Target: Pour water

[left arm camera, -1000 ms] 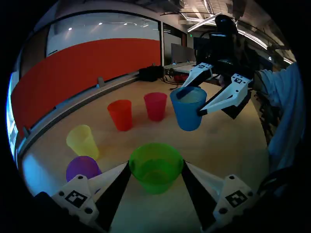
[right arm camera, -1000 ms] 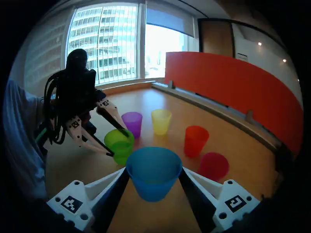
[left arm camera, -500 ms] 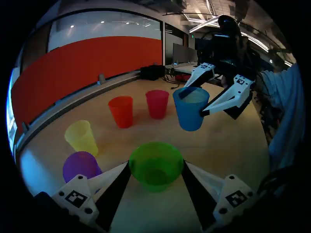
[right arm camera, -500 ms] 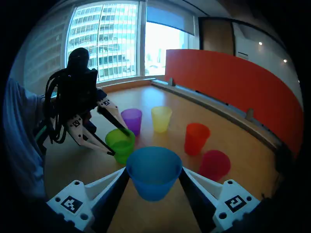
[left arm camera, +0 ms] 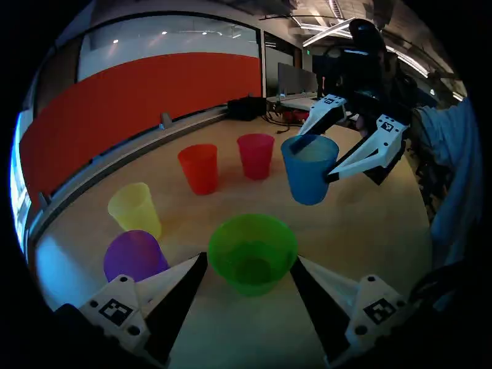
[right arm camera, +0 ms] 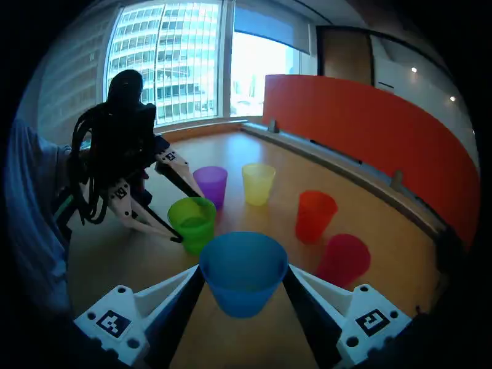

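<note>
Your left gripper (left arm camera: 249, 261) pinches the green cup (left arm camera: 252, 243) by its wall. Your right gripper (right arm camera: 243, 270) pinches the blue cup (right arm camera: 243, 289) the same way. Both cups are over the worktop (left arm camera: 375, 227), apart. Thin plastic likely flexes and slips, so set the fingers mid-wall, squeeze gently and tip slowly.

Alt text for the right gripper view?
The right gripper holds a blue cup over a wooden table. Beyond it, the left gripper holds a green cup, with purple, yellow, orange and red cups standing nearby.
</note>
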{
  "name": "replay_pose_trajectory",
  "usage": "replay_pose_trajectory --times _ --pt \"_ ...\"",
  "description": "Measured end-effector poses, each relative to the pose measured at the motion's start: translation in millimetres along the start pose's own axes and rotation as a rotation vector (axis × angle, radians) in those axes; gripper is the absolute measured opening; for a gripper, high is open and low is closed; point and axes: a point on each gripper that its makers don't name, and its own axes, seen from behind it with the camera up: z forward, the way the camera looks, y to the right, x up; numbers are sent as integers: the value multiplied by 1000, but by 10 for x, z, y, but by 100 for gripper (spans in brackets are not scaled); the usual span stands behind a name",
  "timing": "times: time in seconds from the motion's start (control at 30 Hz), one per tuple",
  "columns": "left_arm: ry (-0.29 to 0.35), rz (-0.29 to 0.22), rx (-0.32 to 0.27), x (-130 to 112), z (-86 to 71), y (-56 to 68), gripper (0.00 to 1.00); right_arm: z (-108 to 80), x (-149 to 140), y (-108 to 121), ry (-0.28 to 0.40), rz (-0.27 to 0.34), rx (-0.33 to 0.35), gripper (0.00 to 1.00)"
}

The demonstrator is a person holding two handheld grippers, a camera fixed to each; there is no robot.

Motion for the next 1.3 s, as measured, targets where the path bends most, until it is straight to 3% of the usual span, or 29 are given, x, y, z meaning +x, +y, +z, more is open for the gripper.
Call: replay_pose_trajectory --times 0.47,0.77,1.3 --pt "-6 -67 33 -172 -181 -75 97 182 -200 -46 -34 -17 3 92" --pt "23 -116 46 -158 -281 -59 97 247 -266 -61 -41 -23 -2 92" --pt "27 -117 49 -147 -335 -6 97 206 -360 -42 -52 -14 -24 94"
